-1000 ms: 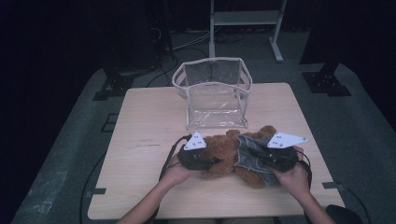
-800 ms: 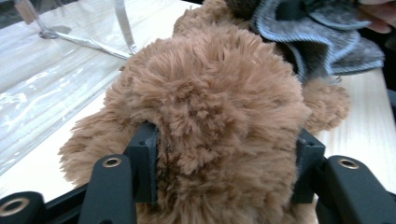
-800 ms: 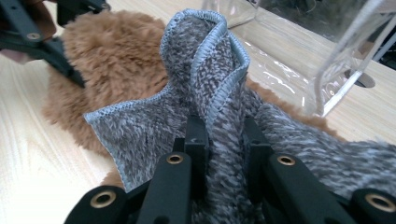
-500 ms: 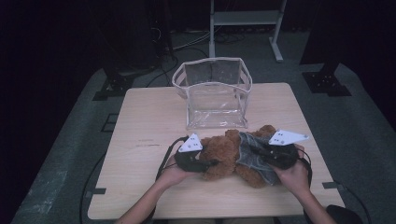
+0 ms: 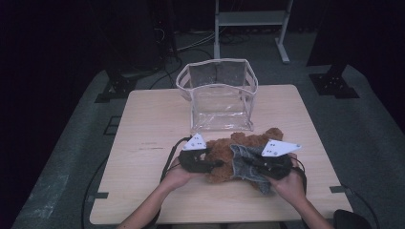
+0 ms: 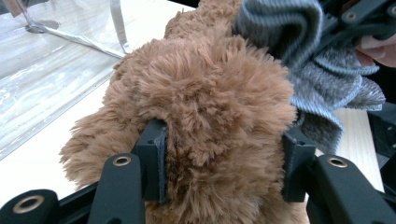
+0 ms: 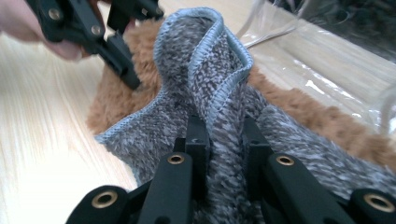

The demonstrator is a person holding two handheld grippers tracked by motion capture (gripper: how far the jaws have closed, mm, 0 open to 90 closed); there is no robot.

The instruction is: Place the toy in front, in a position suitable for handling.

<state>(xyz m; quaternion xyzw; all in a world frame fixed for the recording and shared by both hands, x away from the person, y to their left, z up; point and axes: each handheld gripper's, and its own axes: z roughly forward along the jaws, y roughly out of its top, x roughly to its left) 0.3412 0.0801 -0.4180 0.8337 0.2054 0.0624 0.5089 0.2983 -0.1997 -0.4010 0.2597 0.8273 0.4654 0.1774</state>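
Between the left hand-held gripper (image 6: 219, 163) jaws, which have just been closing, sits the teddy bear (image 5: 224, 155), squeezed; right hand-held gripper (image 7: 224, 135) pinches its grey knit garment (image 7: 215, 93). Bear lies crosswise on the counter (image 5: 143, 124) just before the clear bag (image 5: 217, 93); its face is hidden

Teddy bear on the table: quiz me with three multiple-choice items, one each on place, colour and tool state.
1. Where does the clear bag stand relative to the teddy bear?
A. behind it
B. under it
C. left of it

2. What colour is the knit garment?
A. red
B. grey
C. green

3. What does the left tool do?
A. hangs open above the table
B. grips the bag
C. squeezes the bear's fur

Answers: A, the bag is farther up the table; B, grey knit in the right tool; C, fur bulges between the pads.
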